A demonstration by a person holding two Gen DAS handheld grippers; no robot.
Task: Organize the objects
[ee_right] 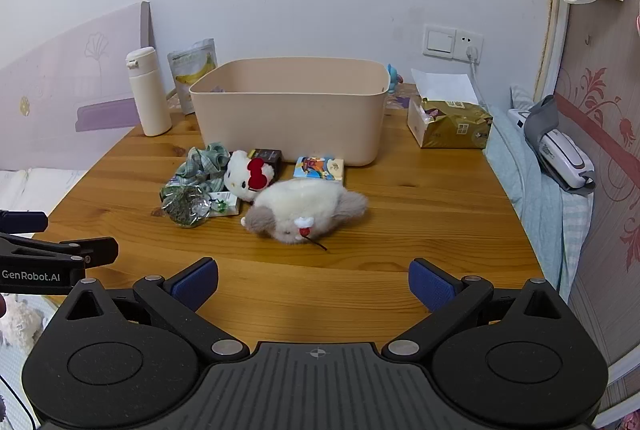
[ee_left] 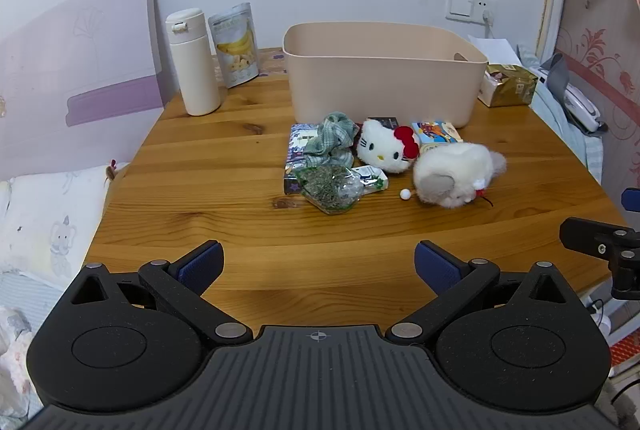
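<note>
My left gripper (ee_left: 319, 266) and right gripper (ee_right: 313, 282) both hover spread wide, holding nothing, over the round wooden table (ee_left: 224, 190). Only my right view shows a small blue figure (ee_right: 393, 75) behind the beige plastic bin (ee_right: 292, 110). The fluffy white-and-grey plush (ee_right: 304, 210) lies in front of that bin, long axis crosswise.

Plush toys (ee_right: 304, 208), perhaps snack packets (ee_right: 186, 205) heaped before the open beige bin (ee_right: 292, 110).
</note>
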